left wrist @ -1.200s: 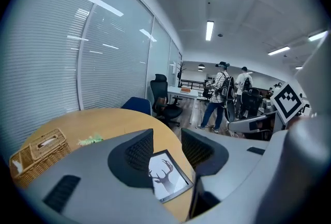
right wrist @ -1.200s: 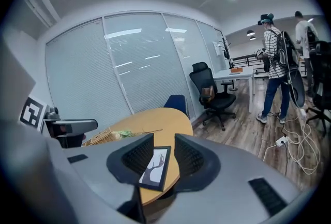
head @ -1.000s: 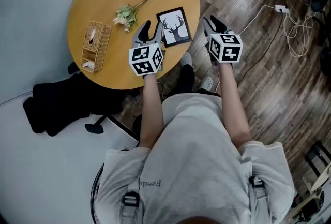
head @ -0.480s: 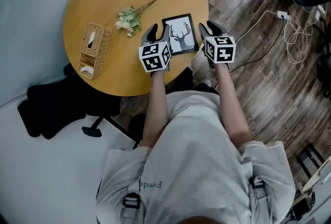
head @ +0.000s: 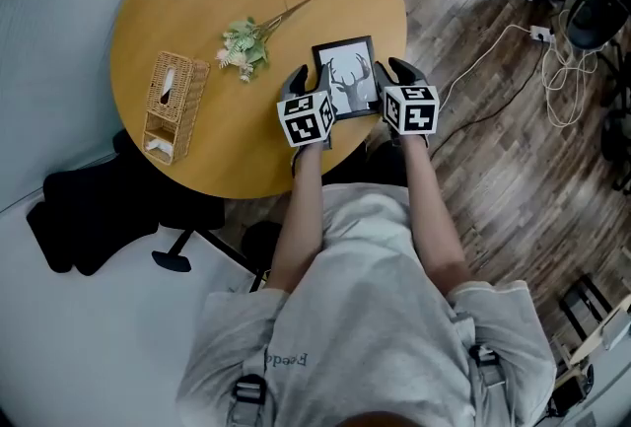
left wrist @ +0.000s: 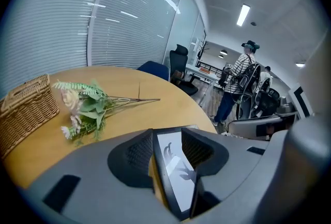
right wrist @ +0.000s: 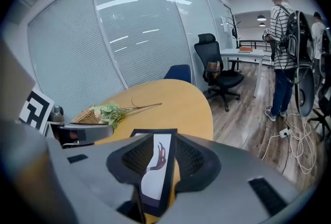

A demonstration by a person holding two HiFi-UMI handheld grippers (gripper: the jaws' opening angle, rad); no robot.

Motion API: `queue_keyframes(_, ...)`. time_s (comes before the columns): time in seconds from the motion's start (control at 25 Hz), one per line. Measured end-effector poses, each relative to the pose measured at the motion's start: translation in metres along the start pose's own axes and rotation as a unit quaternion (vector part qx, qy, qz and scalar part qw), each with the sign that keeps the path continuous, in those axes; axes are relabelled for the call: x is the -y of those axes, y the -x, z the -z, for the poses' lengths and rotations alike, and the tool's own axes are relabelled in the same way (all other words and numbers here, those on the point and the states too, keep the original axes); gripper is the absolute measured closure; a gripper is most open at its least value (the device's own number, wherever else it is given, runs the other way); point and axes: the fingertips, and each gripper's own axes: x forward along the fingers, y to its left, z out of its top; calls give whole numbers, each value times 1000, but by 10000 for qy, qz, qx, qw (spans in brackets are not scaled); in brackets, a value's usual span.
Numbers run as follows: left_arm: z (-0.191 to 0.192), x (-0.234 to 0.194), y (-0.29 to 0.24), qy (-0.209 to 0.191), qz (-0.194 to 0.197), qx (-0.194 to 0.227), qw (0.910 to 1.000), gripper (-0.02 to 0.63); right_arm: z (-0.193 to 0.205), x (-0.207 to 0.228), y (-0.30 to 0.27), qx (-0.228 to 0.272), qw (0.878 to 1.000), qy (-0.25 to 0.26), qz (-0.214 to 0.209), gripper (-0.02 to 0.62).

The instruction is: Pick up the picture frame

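A black picture frame (head: 347, 70) with a deer-antler print lies near the right edge of the round wooden table (head: 246, 149). My left gripper (head: 308, 80) is at the frame's left edge and my right gripper (head: 395, 73) at its right edge. In the left gripper view, the frame (left wrist: 176, 171) sits edge-on between the jaws of the left gripper (left wrist: 168, 141), which are shut on it. In the right gripper view, the right gripper (right wrist: 158, 148) likewise clamps the frame (right wrist: 155, 171).
A sprig of artificial flowers (head: 242, 45) and a wicker tissue box (head: 170, 105) lie left of the frame. A black chair (head: 99, 208) stands under the table's left side. Cables (head: 562, 50) trail over the wood floor at right. A person (right wrist: 282, 42) stands in the background.
Both grippers have moved forward from the table's near edge to the frame's two sides, and their jaws now enclose its edges. The frame itself has stayed in place.
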Motion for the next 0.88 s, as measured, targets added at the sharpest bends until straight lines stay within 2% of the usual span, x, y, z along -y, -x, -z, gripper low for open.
queue_keyframes(0.4, 63, -5, -22, 330, -48, -537, 9980, 419, 57, 4, -34, -595, 9982, 8, 63, 466)
queue_keyframes(0.68, 87, -4, -32, 597, -60, -750, 9954, 419, 76, 9, -50, -897, 9959, -50, 117, 464)
queue_keyframes(0.88, 89, -5, -33, 541, -185, -702, 9959, 425, 79, 9, -51, -821, 9964, -180, 81, 463)
